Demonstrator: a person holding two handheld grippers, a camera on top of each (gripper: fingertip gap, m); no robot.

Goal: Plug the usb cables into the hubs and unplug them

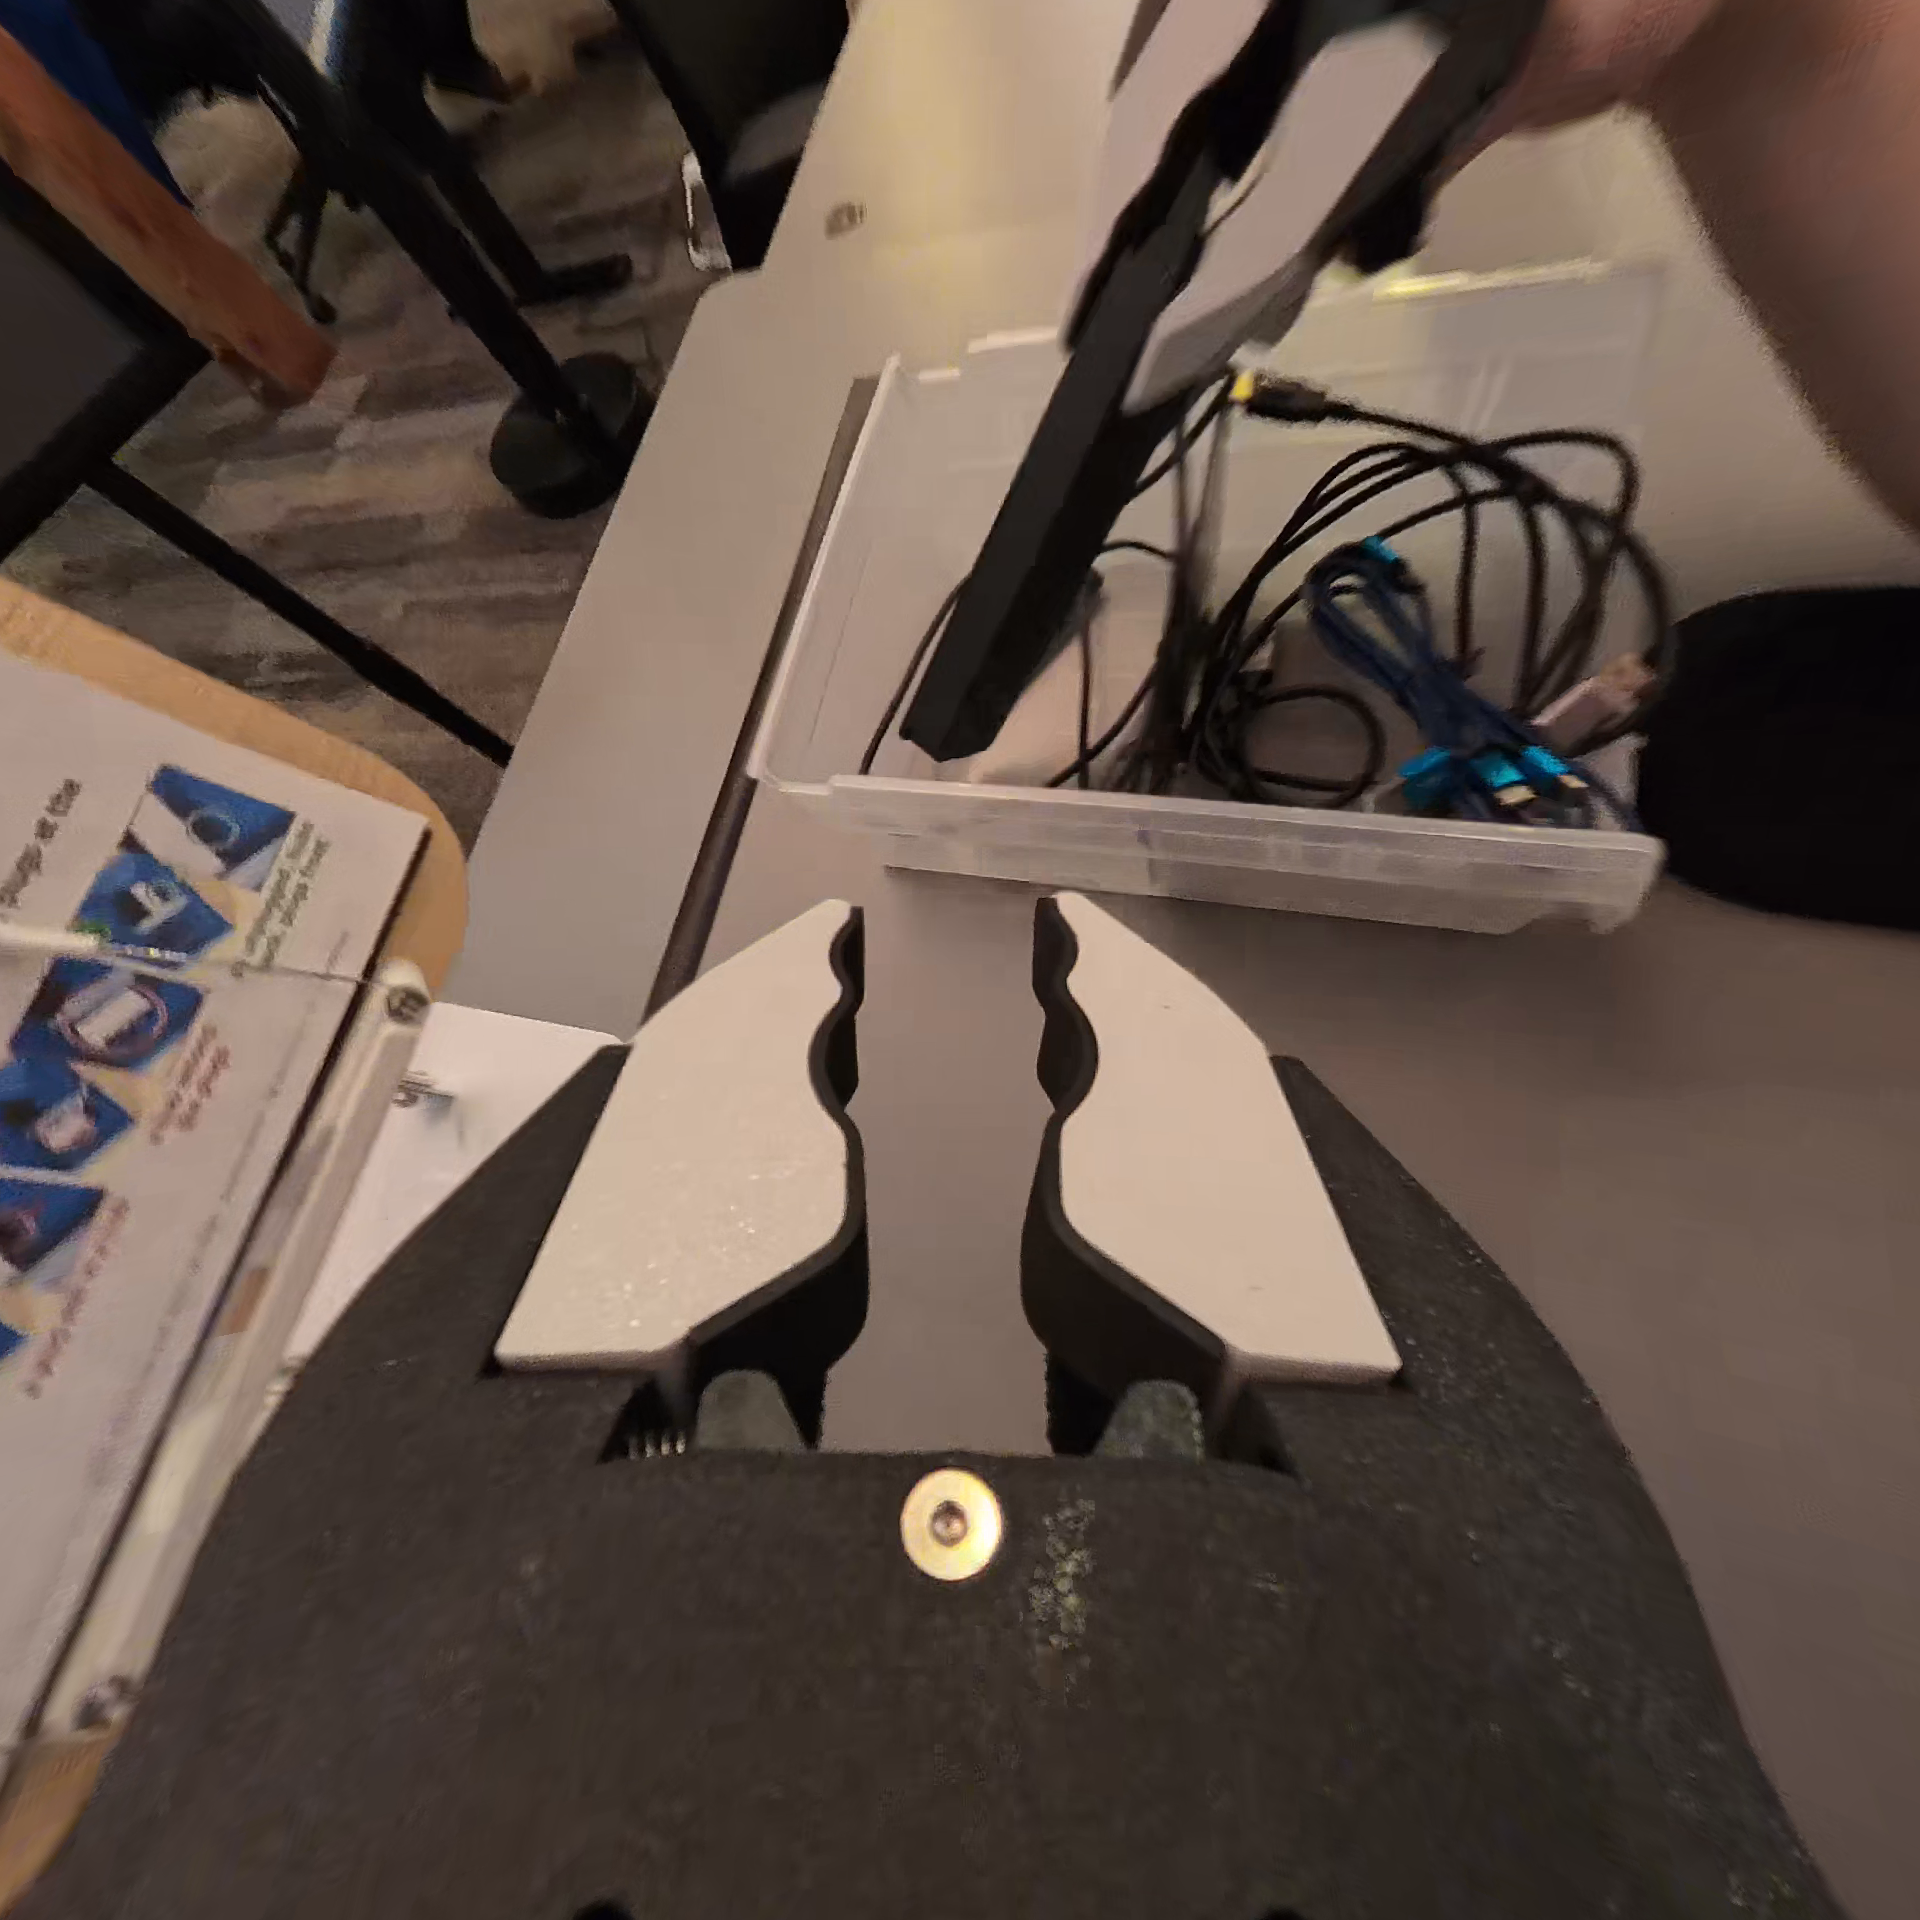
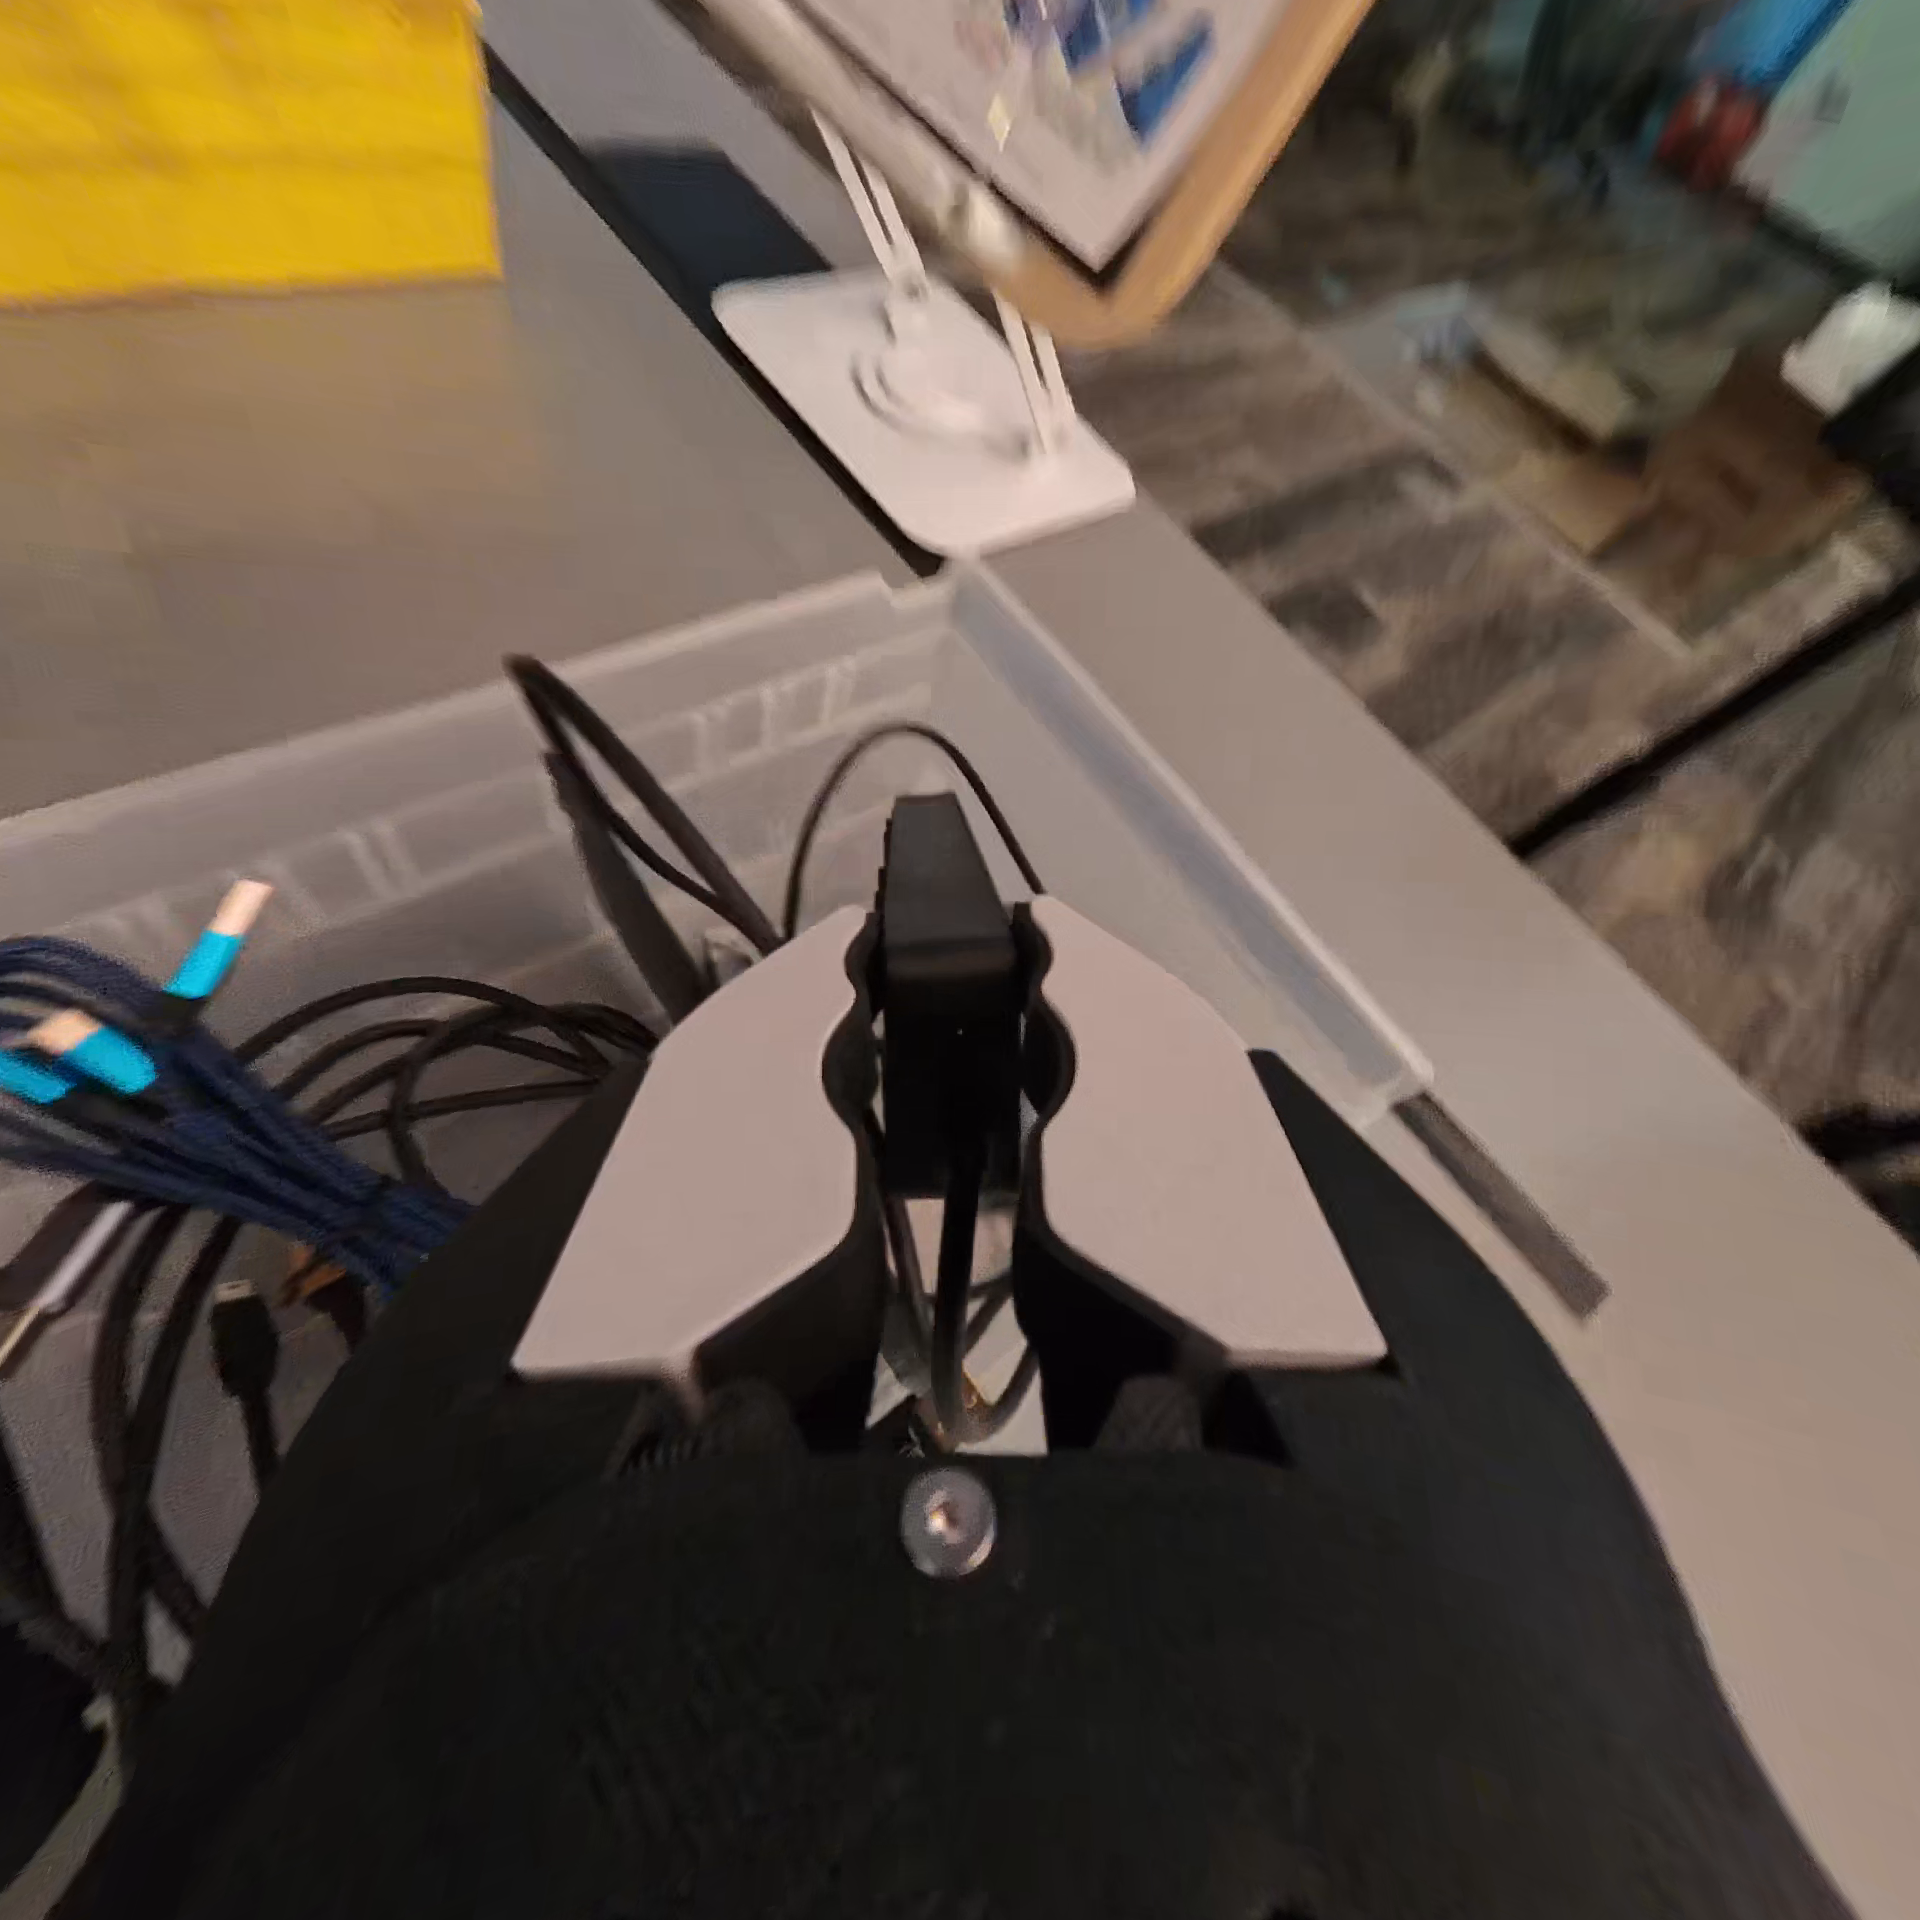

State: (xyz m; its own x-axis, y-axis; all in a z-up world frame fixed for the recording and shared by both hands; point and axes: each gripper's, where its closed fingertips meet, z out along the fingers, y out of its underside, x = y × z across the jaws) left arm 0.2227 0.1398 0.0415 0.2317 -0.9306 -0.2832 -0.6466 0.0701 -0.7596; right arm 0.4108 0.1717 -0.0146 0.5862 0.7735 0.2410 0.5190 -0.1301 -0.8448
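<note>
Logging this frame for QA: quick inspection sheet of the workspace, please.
Surface: grey table, bare under the left tongs.
Job's things: black hub clamped in the right tongs, above the clear bin.
Clutter: picture sheet in a clear stand; yellow item at the back.
Grippers: left tongs open, empty; right tongs shut on the hub.
Cables: black cables and blue braided cables tangled in the bin, none seen plugged in.
Surroundings: patterned floor, black chair legs.

Black hub; blue braided cables; clear bin; yellow sheet.
</note>
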